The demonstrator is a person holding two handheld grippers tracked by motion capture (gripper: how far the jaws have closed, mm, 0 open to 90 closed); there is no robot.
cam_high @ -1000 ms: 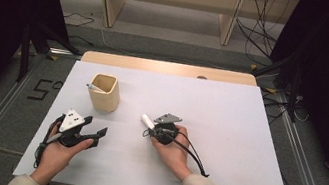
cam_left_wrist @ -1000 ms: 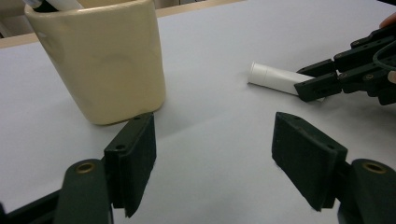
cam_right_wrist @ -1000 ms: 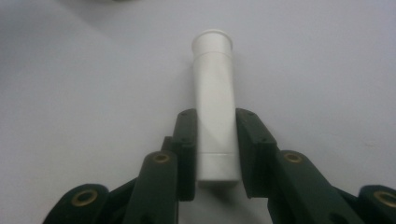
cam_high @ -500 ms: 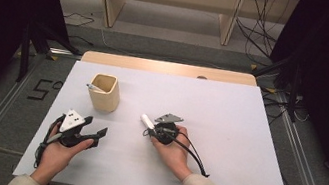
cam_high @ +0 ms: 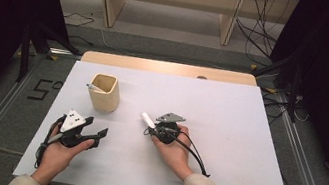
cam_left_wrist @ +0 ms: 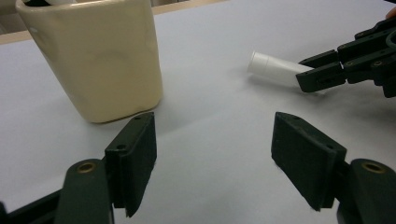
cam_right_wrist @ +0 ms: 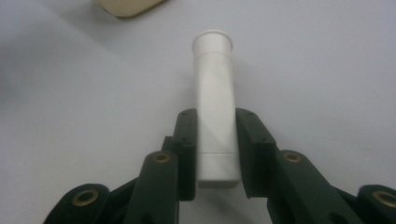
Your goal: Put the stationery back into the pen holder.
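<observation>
Right gripper [cam_right_wrist: 215, 140]: clenched on a white plastic tube [cam_right_wrist: 214, 100]; both pads press its sides near the lower end, in the middle of the right gripper view.
White plastic tube, high view [cam_high: 148, 119]: centre of the frame, sticking out up and left from the right gripper [cam_high: 152, 127], low over the counter [cam_high: 229, 118].
White plastic tube, left gripper view [cam_left_wrist: 273, 68]: upper right, its flared end pointing left, held by the other gripper's jaws that come in from the right edge; whether it touches the counter I cannot tell.
Left gripper [cam_left_wrist: 215, 158]: released, jaws standing wide apart with only bare counter between them.
Left gripper, high view [cam_high: 94, 134]: lower left of the frame, resting on the counter in the person's left hand [cam_high: 58, 153].
Beige cup [cam_high: 104, 92]: upright, upper left of centre, above the left gripper and well apart from the tube; a small white item [cam_high: 94, 87] lies inside at its rim.
Beige cup, left gripper view [cam_left_wrist: 95, 56]: upper left, just beyond the left jaw.
</observation>
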